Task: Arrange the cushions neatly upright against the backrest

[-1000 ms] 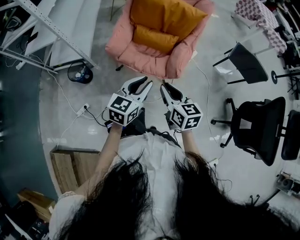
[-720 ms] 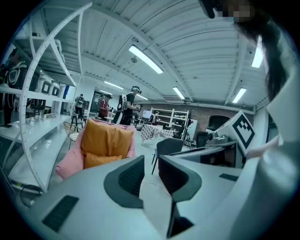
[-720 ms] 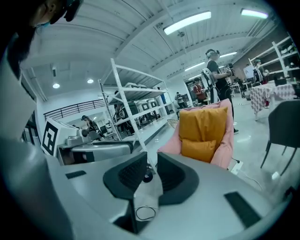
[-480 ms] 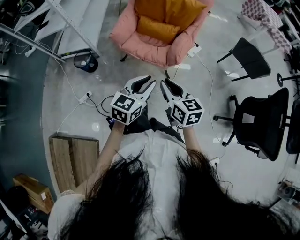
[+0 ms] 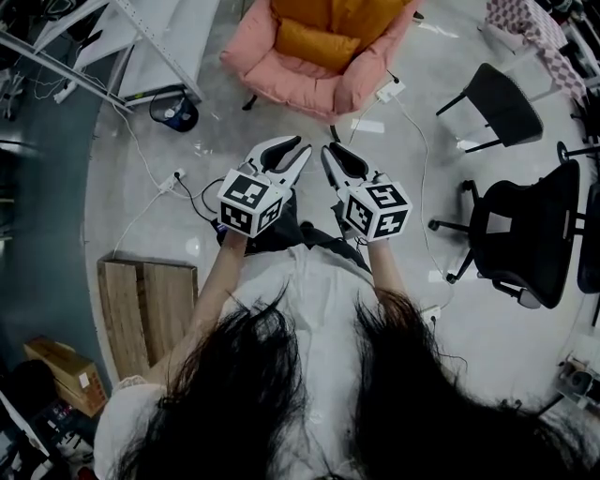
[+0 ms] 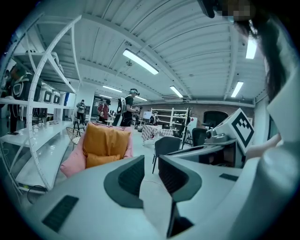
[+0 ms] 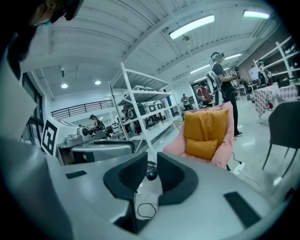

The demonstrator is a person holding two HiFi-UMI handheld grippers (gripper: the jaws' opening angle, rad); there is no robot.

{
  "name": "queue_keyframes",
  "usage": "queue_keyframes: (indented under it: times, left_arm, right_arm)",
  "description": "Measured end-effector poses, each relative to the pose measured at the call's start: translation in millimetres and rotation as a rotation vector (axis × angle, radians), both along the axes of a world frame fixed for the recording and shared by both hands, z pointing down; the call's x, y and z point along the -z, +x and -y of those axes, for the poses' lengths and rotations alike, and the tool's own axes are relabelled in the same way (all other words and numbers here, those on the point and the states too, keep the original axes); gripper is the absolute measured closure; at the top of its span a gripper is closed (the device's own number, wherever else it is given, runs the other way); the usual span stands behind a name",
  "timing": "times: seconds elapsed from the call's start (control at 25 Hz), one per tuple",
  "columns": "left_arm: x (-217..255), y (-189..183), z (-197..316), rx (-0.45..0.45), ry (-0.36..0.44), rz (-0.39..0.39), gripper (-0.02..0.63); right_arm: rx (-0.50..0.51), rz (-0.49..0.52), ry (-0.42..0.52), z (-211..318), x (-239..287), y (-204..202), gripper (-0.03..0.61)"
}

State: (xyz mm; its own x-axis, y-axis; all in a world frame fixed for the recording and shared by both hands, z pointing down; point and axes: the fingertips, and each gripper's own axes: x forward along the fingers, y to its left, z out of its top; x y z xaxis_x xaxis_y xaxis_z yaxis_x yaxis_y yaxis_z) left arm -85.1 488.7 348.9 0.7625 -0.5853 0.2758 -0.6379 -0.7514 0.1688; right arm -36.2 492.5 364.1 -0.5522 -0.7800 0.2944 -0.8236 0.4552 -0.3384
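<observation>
The pink armchair (image 5: 281,82) stands well ahead on the floor. The large orange cushion (image 5: 367,13) rests upright against its backrest, with the small orange cushion (image 5: 315,44) in front of it. The left gripper (image 5: 298,146) and right gripper (image 5: 332,150) are narrowly parted and empty. The arrangement appears complete. Check it for tilt, and approach only to correct any.

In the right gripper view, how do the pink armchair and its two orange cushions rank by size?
1. pink armchair
2. large orange cushion
3. small orange cushion
They sit together, so nearness hardly matters.

A pale glossy floor (image 5: 469,356) is crossed by cables (image 5: 419,187), flanked by white shelving (image 6: 28,136) and black chairs (image 5: 520,234), and lit by ceiling strip lights (image 6: 140,62).
</observation>
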Motion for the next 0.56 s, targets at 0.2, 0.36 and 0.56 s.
queue_keyframes:
  times: [0.2, 0.36, 0.56]
  left_arm:
    - [0.7, -4.2, -9.3, 0.013, 0.004, -0.004, 0.511]
    - [2.3, -8.8, -11.4, 0.035, 0.022, 0.000, 0.511]
    - [23.6, -27.9, 10.4, 0.114, 0.073, -0.041, 0.511]
  right_arm:
    - [-0.002, -0.006, 0.005, -10.9, -0.3, 1.3, 0.505]
    - [-0.003, -0.008, 0.007, -16.8, -2.7, 5.1, 0.505]
    - [-0.012, -0.012, 0.013, -12.6, -2.3, 14.4, 0.506]
